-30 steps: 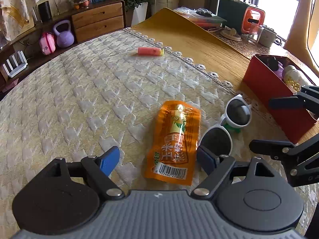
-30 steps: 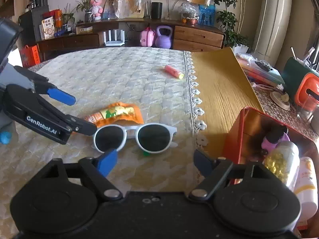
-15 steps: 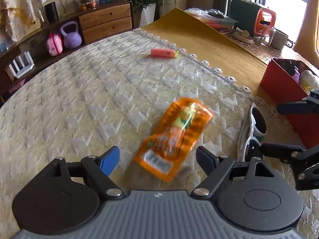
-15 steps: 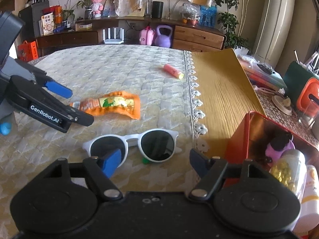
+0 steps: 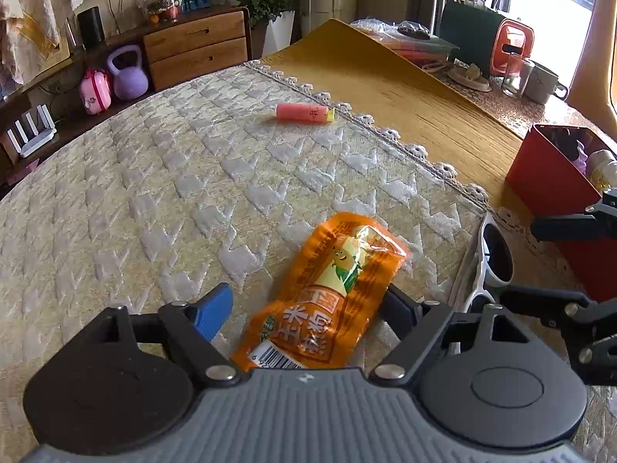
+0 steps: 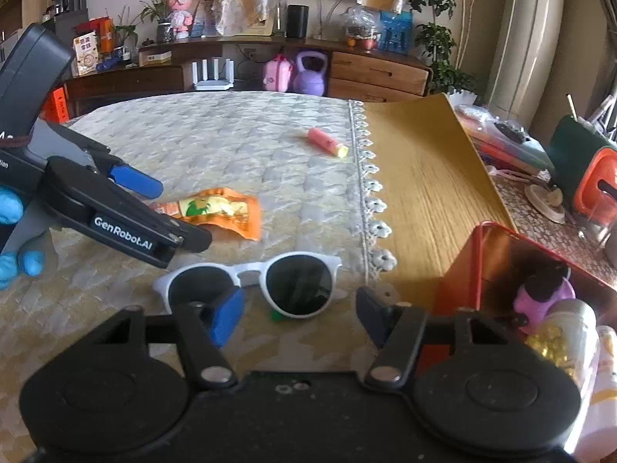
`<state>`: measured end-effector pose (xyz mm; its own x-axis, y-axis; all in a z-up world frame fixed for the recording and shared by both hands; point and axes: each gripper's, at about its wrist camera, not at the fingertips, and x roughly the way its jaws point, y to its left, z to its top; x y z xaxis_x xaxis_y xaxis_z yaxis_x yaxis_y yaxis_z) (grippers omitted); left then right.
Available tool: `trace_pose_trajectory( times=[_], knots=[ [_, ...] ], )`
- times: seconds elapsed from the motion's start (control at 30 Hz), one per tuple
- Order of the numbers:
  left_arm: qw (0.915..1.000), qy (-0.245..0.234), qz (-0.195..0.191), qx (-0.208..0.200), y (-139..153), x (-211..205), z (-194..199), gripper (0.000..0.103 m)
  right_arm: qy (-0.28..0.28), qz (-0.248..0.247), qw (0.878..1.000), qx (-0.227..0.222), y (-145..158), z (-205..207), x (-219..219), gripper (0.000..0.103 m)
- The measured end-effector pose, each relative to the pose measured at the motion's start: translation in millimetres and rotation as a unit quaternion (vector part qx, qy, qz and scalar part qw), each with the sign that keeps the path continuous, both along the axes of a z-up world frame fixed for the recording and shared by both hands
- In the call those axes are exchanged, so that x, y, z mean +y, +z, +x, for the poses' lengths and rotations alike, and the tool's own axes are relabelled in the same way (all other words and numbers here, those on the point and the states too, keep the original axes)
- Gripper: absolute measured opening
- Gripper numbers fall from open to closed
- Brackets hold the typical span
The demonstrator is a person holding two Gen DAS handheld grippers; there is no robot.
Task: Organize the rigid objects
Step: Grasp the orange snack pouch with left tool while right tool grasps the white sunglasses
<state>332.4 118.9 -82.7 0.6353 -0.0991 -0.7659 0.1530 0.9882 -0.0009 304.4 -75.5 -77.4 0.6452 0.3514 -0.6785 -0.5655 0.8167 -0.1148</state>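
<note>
An orange snack packet (image 5: 331, 301) lies on the quilted cloth, its lower end between the open fingers of my left gripper (image 5: 308, 314); it also shows in the right wrist view (image 6: 219, 212). White round sunglasses (image 6: 266, 281) lie just ahead of my open right gripper (image 6: 299, 318), whose left finger overlaps the left lens; they also show in the left wrist view (image 5: 491, 262). A pink tube (image 5: 304, 112) lies farther back near the lace edge. The left gripper (image 6: 175, 216) shows from the side in the right wrist view.
A red box (image 6: 462, 274) with bottles and a purple item stands at the right on the wooden tabletop (image 6: 416, 177). A lace border (image 6: 370, 189) edges the cloth. Cups and containers (image 5: 513, 54) stand at the far right. A sideboard (image 6: 270, 73) lies beyond the table.
My left gripper has moved forward over the snack packet, so its lower end now lies between the fingers. My right gripper has closed in on the sunglasses. Both stay open.
</note>
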Motion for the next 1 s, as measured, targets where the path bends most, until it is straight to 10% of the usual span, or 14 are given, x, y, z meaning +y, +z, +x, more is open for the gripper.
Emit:
trace_pose_trajectory(
  times=[1.0],
  knots=[
    [0.9990,0.030,-0.018,-0.027,25.4,-11.5,-23.9,0.028,0.013,0.024,0.999,-0.018,22.0,-13.6,-4.7,0.045]
  ],
)
